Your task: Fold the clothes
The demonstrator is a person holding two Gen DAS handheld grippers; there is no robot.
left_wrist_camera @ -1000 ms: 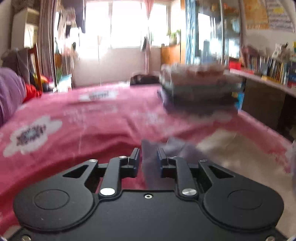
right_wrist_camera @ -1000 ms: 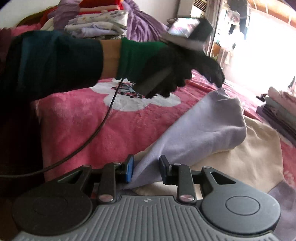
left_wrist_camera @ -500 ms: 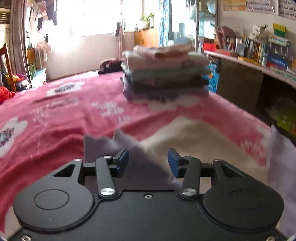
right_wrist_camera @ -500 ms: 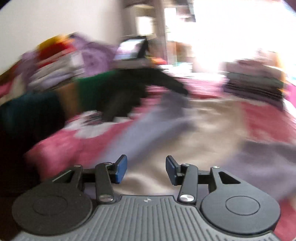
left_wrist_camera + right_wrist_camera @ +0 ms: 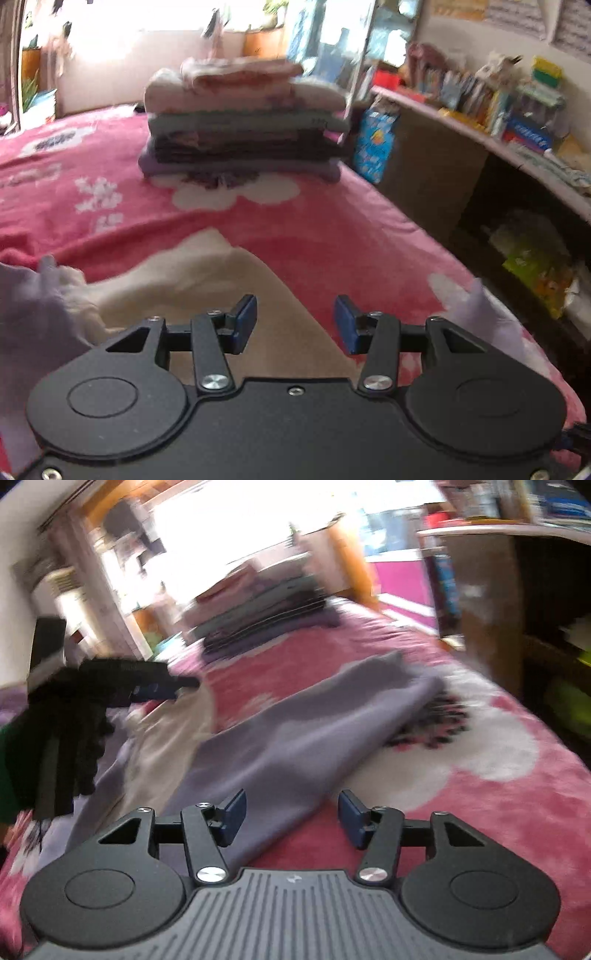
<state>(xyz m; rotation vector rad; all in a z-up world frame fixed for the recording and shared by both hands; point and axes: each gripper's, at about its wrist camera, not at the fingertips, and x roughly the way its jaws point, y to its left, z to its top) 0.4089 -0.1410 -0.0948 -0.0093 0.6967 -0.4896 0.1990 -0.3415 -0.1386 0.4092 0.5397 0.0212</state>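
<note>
Both jaws stand apart, nothing held: my left gripper [image 5: 294,324] hangs open over the cream cloth [image 5: 207,273], my right gripper [image 5: 291,819] open over the lavender garment [image 5: 295,738]. The bed [image 5: 332,229], under a pink flowered blanket, carries everything. The lavender garment lies flat, running from the near edge toward the bed's right edge, with its far end bunched on a white flower of the blanket; it partly overlies the cream cloth, which spreads toward the left side. I judge it is laid out this way so a fold line can be picked along its length. A corner of lavender fabric [image 5: 480,310] also shows near the right edge in my left view; whether it belongs to the same garment I cannot tell. The finished stack [image 5: 240,122] sits well apart toward the far end of the bed, out of the working area, presumably where this piece goes once folded. My left hand [image 5: 70,720], in a black glove, shows in the right view over the cream cloth. That view is motion-blurred, so fine creases are unreadable. My guess: the next grasp takes an edge of the lavender garment.
</note>
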